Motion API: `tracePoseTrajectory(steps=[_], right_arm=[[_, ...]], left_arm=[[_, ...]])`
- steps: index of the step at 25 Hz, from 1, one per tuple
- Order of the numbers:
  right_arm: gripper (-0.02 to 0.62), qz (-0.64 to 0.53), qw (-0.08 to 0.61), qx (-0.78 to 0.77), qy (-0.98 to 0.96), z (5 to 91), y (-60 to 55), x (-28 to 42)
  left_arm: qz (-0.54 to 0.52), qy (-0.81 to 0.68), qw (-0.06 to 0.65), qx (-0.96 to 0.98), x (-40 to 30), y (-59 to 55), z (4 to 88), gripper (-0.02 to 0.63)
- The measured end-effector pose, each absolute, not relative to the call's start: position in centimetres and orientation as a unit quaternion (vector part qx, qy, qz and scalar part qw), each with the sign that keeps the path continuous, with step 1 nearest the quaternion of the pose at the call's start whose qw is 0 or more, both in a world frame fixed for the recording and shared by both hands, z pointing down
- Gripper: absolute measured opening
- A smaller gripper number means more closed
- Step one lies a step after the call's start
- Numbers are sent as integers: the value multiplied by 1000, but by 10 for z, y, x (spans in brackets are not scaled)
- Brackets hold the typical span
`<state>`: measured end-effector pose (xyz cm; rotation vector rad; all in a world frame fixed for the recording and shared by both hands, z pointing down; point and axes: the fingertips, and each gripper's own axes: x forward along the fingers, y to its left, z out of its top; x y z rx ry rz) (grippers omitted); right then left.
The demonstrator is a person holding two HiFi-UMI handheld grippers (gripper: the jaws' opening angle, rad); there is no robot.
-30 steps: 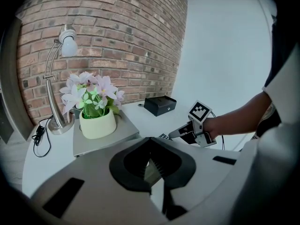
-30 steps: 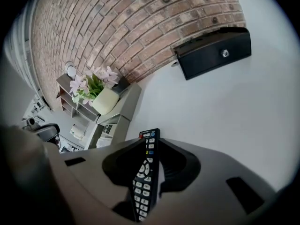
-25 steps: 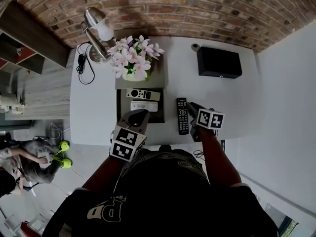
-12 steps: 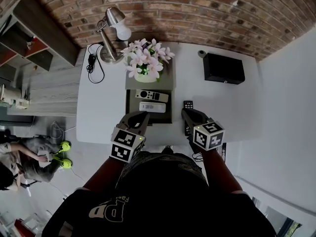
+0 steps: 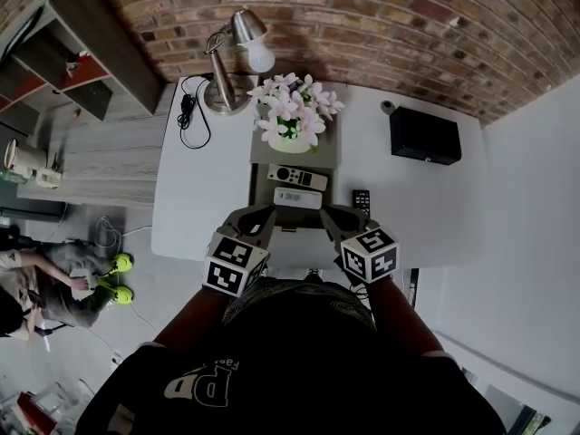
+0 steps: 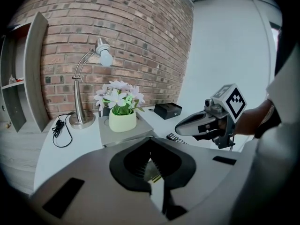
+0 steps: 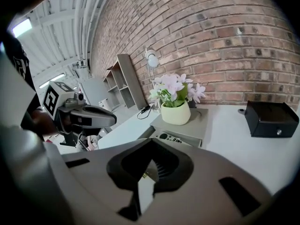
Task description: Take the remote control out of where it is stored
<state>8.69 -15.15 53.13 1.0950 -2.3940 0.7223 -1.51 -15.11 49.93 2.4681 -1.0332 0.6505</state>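
Remote control out of storage now: black, flat on the white table, just right of the open drawer and apart from both grippers. Right gripper no longer over it as a second ago; drawn back and up toward the near table edge, level with the left gripper. Jaws of the right pressed together with nothing between them, same on the left. Looks like a finished release rather than a fresh reach. Probably marks the take-out step as done for that remote. Two more still in the drawer, grey remote and white remote, under the box with the flower pot; unclear from the task whether wanted too. Drawer not yet closed, both grippers facing it.
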Motion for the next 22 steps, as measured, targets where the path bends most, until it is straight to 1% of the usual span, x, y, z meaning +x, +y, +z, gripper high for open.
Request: tracePoseTrajectory(steps=[8, 14, 17, 20, 22], right_arm=[[8, 208, 274, 375, -861, 551, -164, 62], [16, 144, 371, 326, -858, 585, -176, 41], [86, 111, 437, 283, -846, 612, -176, 30], [171, 76, 496, 243, -830, 638, -179, 24], [194, 63, 523, 223, -820, 652, -181, 23]], left_arm=[[242, -379, 197, 871, -41, -158, 506, 7], [243, -391, 194, 866, -61, -161, 506, 6], [240, -404, 198, 860, -75, -162, 506, 6], [238, -417, 202, 854, -89, -160, 506, 6], [237, -423, 205, 850, -95, -159, 507, 7]])
